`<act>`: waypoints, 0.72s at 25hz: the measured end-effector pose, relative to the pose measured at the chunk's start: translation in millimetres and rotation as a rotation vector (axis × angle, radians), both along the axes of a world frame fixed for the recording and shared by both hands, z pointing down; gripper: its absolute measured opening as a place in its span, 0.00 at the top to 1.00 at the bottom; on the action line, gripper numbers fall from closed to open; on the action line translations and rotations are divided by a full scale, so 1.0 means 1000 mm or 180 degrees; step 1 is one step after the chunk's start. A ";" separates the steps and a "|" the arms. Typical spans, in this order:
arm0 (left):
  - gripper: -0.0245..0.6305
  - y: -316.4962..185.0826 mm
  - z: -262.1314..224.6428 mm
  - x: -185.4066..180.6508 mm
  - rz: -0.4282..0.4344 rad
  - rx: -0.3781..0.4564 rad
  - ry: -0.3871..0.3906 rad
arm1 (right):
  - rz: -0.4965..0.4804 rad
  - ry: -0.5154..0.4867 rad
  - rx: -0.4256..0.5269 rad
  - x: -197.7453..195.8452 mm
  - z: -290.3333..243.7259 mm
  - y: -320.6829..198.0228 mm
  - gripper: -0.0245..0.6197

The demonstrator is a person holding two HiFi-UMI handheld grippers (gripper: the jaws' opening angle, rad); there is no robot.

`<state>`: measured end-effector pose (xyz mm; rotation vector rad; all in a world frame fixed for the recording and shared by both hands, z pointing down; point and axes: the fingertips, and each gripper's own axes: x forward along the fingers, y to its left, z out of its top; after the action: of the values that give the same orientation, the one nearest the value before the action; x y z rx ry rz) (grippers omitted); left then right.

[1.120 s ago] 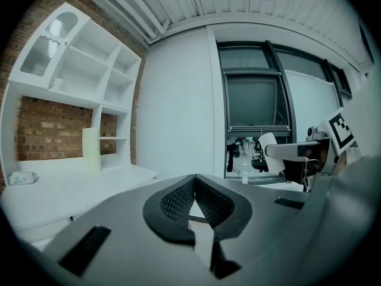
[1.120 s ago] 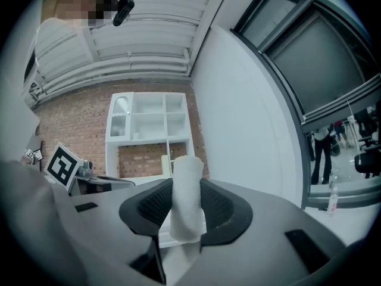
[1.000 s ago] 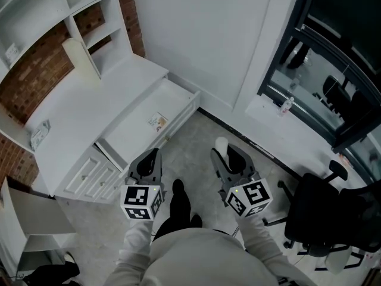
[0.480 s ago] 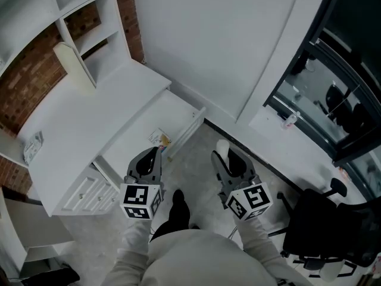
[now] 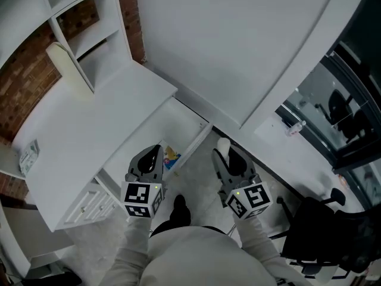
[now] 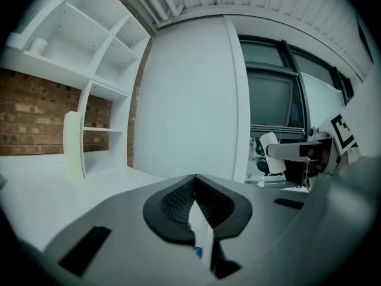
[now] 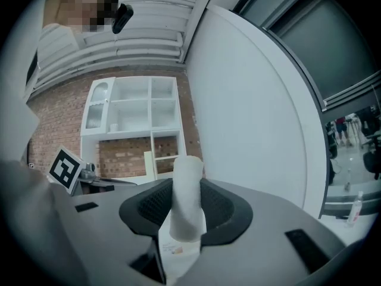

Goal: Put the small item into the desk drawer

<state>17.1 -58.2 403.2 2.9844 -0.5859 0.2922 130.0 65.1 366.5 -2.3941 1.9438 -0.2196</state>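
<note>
Soft, even light fills the white room and leaves only faint shadows, the window (image 5: 351, 100) stays dark with dim reflections, both claw views bulge like a fisheye inside black corners, and the white roll (image 7: 186, 210) in the right claw (image 7: 187, 186) looks slightly soft.
</note>
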 end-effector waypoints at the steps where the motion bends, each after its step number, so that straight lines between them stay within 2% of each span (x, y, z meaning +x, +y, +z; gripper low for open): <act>1: 0.93 -0.005 0.000 0.003 0.0012 -0.0005 0.0009 | 0.0014 0.0010 -0.0001 0.002 0.000 -0.005 0.71; 8: 0.93 -0.031 -0.001 0.014 0.0043 -0.0010 0.0036 | 0.0084 0.0026 0.0029 0.017 -0.004 -0.032 0.71; 18: 0.93 -0.050 0.006 0.029 -0.0006 -0.0061 0.0017 | 0.0014 0.0027 -0.0010 0.035 0.001 -0.061 0.71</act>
<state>46.6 -108.6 409.1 2.9652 -0.5823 0.2881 165.3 4.4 367.2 -2.4049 1.9430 -0.2129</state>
